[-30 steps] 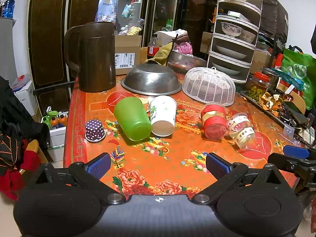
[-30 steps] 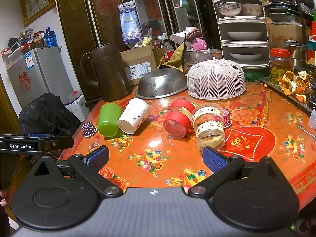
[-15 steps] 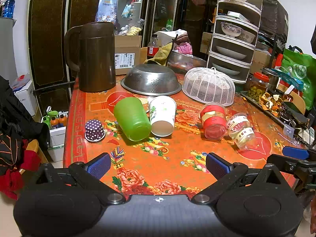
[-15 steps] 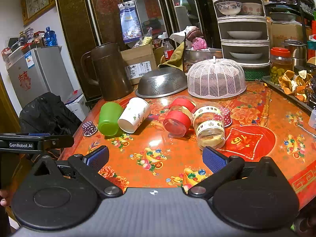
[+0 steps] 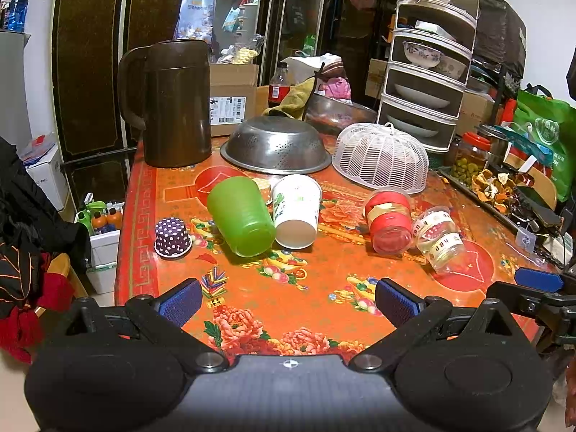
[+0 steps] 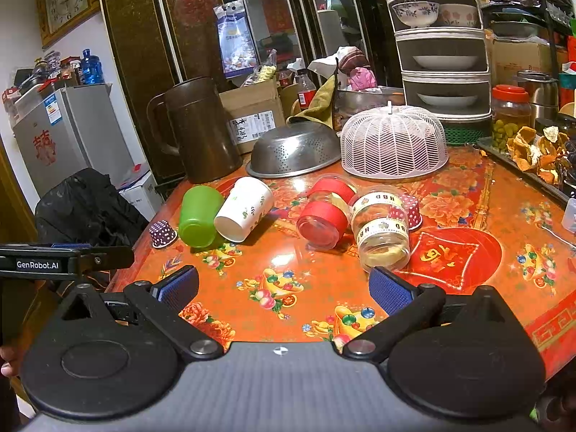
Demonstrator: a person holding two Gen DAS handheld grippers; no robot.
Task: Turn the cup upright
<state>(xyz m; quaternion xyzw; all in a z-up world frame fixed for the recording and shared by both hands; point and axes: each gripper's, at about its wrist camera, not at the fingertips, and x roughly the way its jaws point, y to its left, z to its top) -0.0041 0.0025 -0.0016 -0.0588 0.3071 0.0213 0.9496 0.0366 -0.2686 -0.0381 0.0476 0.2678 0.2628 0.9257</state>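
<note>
Several cups lie on their sides on the orange flowered table (image 5: 324,288): a green plastic cup (image 5: 240,216) (image 6: 199,216), a white paper cup (image 5: 296,210) (image 6: 244,208), a red-banded clear cup (image 5: 388,221) (image 6: 325,216) and a clear cup with a white band (image 5: 437,239) (image 6: 381,226). A small purple dotted cup (image 5: 172,237) (image 6: 162,233) stands mouth down at the left. My left gripper (image 5: 288,302) is open and empty, short of the cups. My right gripper (image 6: 284,288) is open and empty, near the clear cup.
A brown jug (image 5: 176,104), an upturned steel colander (image 5: 277,147) and a white mesh food cover (image 5: 381,156) stand behind the cups. A tiered dish rack (image 5: 428,57) is at the back right. A tray of peels (image 5: 500,187) lines the right edge.
</note>
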